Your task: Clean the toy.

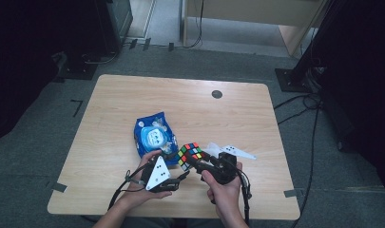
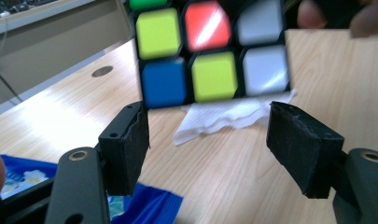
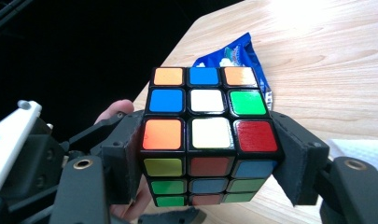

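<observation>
table: wooden top, the landmark for every entry below. your work sits at its near edge, close to the middle; the far half carries nothing but a small round dark disc.

blue packet: lies flat on the table just beyond your left hand, touching or almost touching the cube's left side. it crowds the left approach and could be nudged if you swing wide.

cube: colour puzzle, scrambled, held clear of the table over its near edge. progress, as a judgement: the pick-up is done and the cube is secured; the faces are still mixed, so any turning or handing over is left.

right gripper: your jaws press on the cube's two sides at its lower layers, pads flat against it. firm hold by the look of it.

left gripper: jaws stand apart with nothing between them, aimed at the cube, which hangs just beyond the pads. not yet touching. it probably needs to close in on a free layer next.

white tissue: crumpled on the table under and behind the cube, toward your right hand's side. small, soft, no real obstacle, though it may snag a jaw if you set the cube down there.
</observation>
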`<state>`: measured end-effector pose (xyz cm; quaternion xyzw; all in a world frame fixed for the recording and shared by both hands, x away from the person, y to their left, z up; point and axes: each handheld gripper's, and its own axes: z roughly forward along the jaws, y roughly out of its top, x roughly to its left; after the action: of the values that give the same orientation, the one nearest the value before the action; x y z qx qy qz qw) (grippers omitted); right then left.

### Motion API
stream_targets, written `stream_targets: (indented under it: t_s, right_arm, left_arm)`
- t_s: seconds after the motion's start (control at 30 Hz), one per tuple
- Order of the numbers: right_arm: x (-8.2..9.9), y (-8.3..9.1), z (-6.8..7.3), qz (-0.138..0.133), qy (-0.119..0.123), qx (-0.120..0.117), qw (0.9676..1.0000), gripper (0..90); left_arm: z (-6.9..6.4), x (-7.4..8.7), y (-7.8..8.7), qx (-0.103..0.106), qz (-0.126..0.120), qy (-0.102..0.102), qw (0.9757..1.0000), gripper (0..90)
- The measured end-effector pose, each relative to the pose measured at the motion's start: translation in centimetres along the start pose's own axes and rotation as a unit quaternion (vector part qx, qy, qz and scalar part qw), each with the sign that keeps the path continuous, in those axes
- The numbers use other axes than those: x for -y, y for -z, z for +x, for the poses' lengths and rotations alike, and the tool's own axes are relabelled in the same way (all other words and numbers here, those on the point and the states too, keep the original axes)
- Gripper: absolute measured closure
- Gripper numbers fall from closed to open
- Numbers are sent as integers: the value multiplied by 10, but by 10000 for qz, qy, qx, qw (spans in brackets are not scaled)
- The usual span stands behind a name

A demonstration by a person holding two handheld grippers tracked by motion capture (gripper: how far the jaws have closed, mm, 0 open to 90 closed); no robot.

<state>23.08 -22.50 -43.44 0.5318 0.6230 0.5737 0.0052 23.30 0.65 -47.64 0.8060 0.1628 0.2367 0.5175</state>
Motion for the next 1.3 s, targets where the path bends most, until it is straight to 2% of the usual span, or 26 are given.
stream_targets:
  t_s: [0.3, 0.63, 1.0, 1.3]
  right_arm:
    - [-1, -3, 2, 375, 154, -8, 9992, 347]
    - [-1, -5, 1, 458, 249, 17, 9986, 347]
    - [-1, -5, 1, 502, 295, 37, 9983, 346]
    - [-1, -7, 1, 562, 342, 18, 9978, 345]
  left_arm:
    - [1, 1, 0, -270, 98, -237, 9993, 318]
    - [-3, -1, 0, -288, 145, -417, 9986, 308]
    - [-7, -2, -1, -279, 181, -483, 9983, 289]
    - [-6, -2, -1, -385, 190, -514, 9978, 266]
